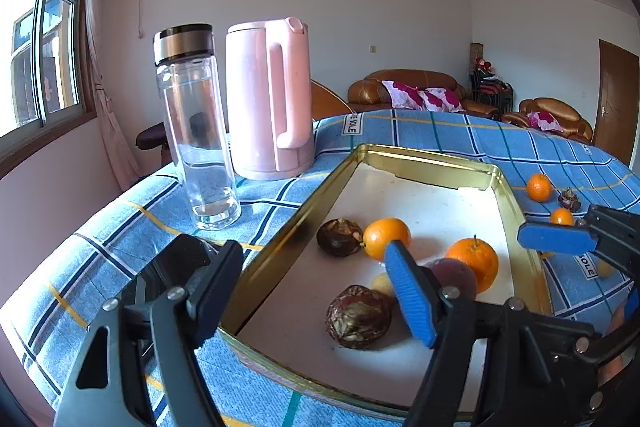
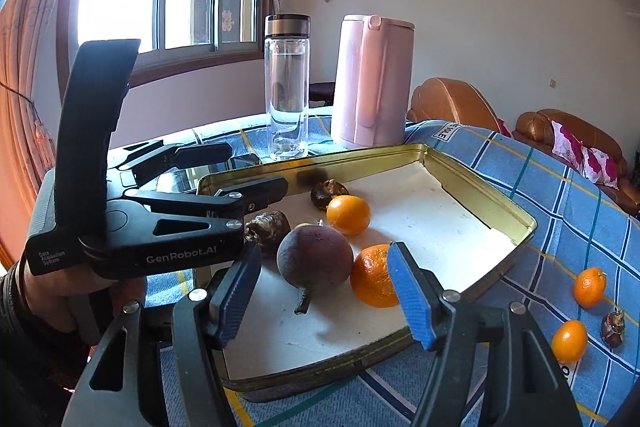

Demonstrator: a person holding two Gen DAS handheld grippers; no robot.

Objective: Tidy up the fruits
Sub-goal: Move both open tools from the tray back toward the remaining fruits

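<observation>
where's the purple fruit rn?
In the gold tray, near its front edge in the right wrist view: the purple fruit sits between a brown fruit and an orange.

Black left gripper [image 2: 256, 171] marked "GenRobot.AI", silver screws; right gripper [image 2: 324, 291] with ribbed blue pads; dark sleeve [image 2: 12, 307]

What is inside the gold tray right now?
The gold tray holds a purple fruit, two oranges and two brown water chestnuts. Gripper fingers cover its near edge.
</observation>
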